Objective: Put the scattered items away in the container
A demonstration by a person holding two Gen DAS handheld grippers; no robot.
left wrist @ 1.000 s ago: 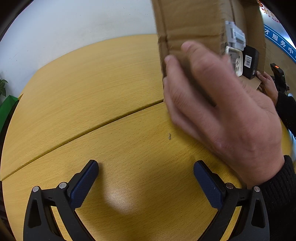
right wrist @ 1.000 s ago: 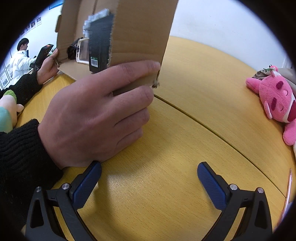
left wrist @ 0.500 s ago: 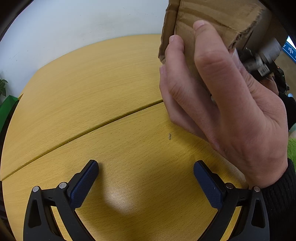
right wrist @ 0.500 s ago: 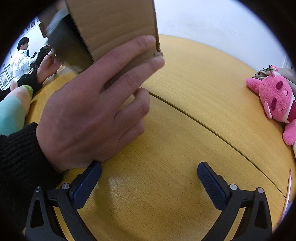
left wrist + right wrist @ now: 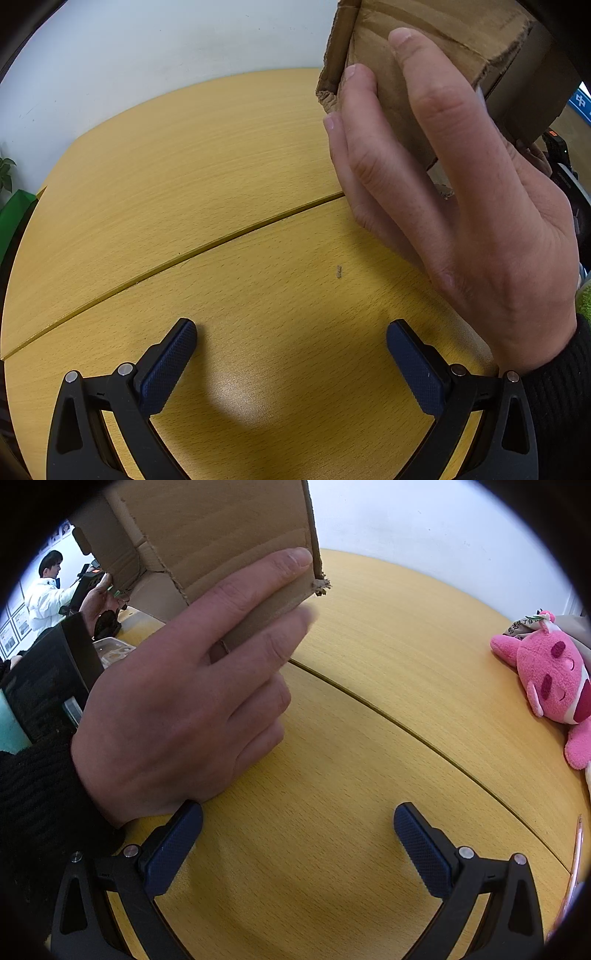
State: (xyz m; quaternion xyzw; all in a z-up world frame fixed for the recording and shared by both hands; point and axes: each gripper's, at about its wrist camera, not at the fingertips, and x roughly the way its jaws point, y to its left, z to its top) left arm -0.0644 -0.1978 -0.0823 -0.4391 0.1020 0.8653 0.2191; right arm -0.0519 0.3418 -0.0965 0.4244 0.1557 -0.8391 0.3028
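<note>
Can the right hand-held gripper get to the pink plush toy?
Probably yes. The right hand-held gripper is open, and bare yellow wooden table lies between it and the pink plush toy.

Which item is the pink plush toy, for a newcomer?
Start at the round yellow wooden table and follow its far right edge. The pink plush toy lies there, apart from the lifted cardboard box: the only soft, bright pink thing, with darker pink patches.

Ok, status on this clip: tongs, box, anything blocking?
Left tongs open, empty. Right tongs open, empty. Cardboard box tipped up off the table, held by a bare hand. Pink plush toy lying at the table's edge, clear of the work.
</note>
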